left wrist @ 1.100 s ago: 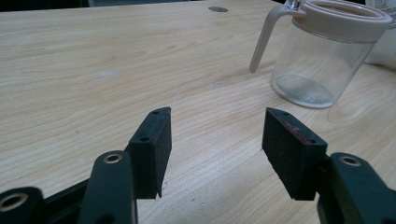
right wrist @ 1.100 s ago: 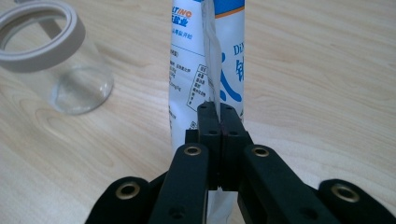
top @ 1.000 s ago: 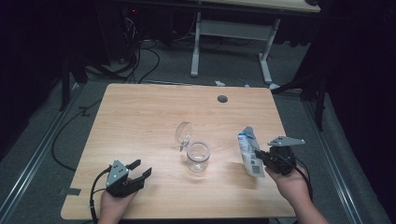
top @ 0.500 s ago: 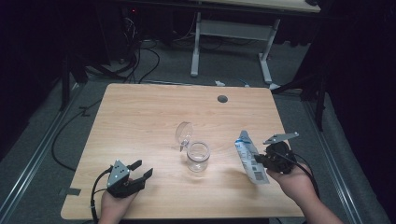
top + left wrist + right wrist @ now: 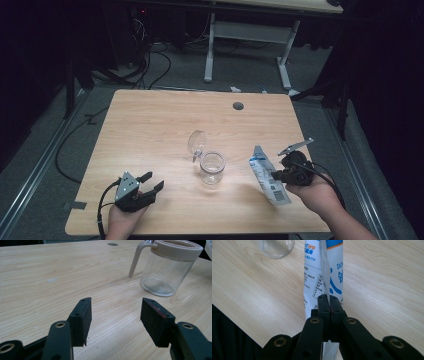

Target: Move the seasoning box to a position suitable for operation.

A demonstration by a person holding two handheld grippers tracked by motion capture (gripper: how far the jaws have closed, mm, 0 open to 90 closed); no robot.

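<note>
fingers of the right gripper (image 5: 329, 302) pressed together on a white and blue packet (image 5: 325, 270), pinching its folded lower part so that the printed body rises straight ahead of the fingertips in the right gripper view. seen from the high view, the same right gripper (image 5: 278, 175) sits at the near right of the wooden surface (image 5: 150, 125), and the packet (image 5: 267, 175) slants from its upper end, which points toward the middle of the surface, down to its lower end by the near edge; whether that lower end touches the wood cannot be told.

fingers of the left gripper (image 5: 116, 320) spread apart, nothing between them, bare wood showing in the gap. this left gripper (image 5: 150, 184) rests at the near left of the surface, well apart from the packet.

between the two grippers stands a clear glass jar (image 5: 212, 168), upright, with a pale collar at its mouth and its hinged lid (image 5: 197, 142) swung open behind it. in the left gripper view the jar (image 5: 170, 270) lies ahead and to the right of the spread fingers; in the right gripper view its base (image 5: 275, 247) appears just left of the packet, near but apart.
</note>
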